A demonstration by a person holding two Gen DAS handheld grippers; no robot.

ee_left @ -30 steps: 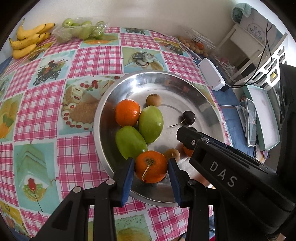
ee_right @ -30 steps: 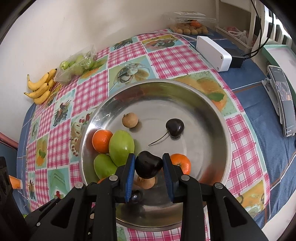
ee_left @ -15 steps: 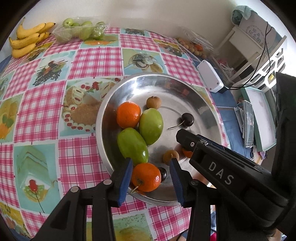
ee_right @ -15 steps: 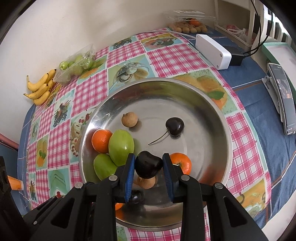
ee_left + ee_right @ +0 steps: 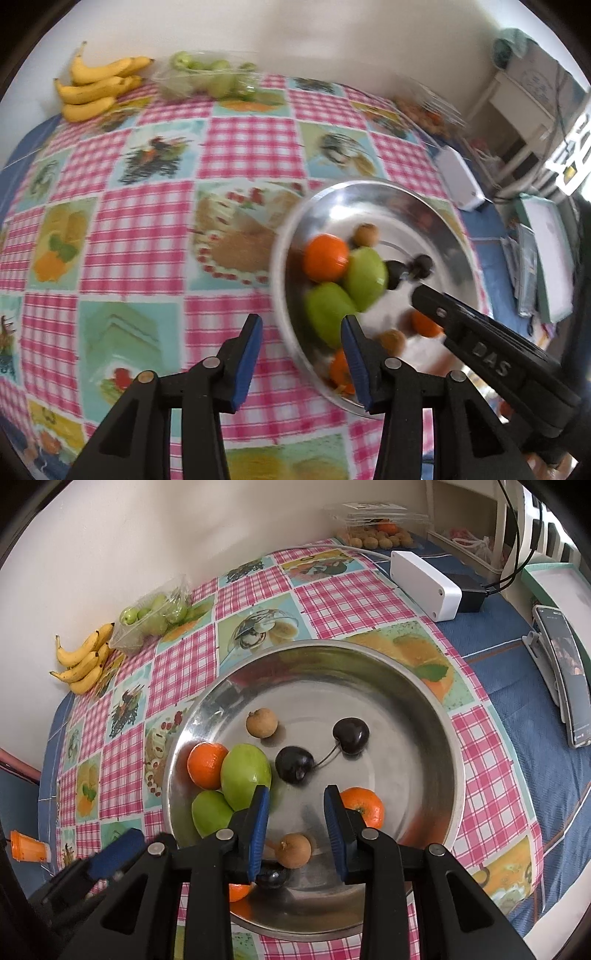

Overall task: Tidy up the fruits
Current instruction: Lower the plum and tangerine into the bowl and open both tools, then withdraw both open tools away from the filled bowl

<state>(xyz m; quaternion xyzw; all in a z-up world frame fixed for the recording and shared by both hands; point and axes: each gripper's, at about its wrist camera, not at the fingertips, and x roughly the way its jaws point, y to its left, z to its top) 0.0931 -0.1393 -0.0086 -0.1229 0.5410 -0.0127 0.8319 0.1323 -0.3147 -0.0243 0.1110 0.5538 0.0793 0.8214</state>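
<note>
A steel bowl (image 5: 424,709) on the checked tablecloth holds two green fruits (image 5: 245,771), several oranges (image 5: 207,764), two brown longans (image 5: 261,722) and dark cherries (image 5: 295,765). My right gripper (image 5: 297,827) is open and empty, low over the bowl, with a longan (image 5: 294,850) between its jaws below. A second cherry (image 5: 351,735) lies beyond. My left gripper (image 5: 301,363) is open and empty, over the bowl's left rim (image 5: 280,295); that view is blurred. The right gripper's body (image 5: 487,354) crosses the left wrist view.
Bananas (image 5: 83,659) and a bag of green fruit (image 5: 155,613) lie at the table's far left by the wall. A white box (image 5: 424,585), a clear tray of small fruit (image 5: 376,535) and a phone on a stand (image 5: 565,672) are at the right.
My right gripper has opened and let go of the dark cherry, which now lies in the bowl. My left gripper has opened, left the orange in the bowl and swung left.
</note>
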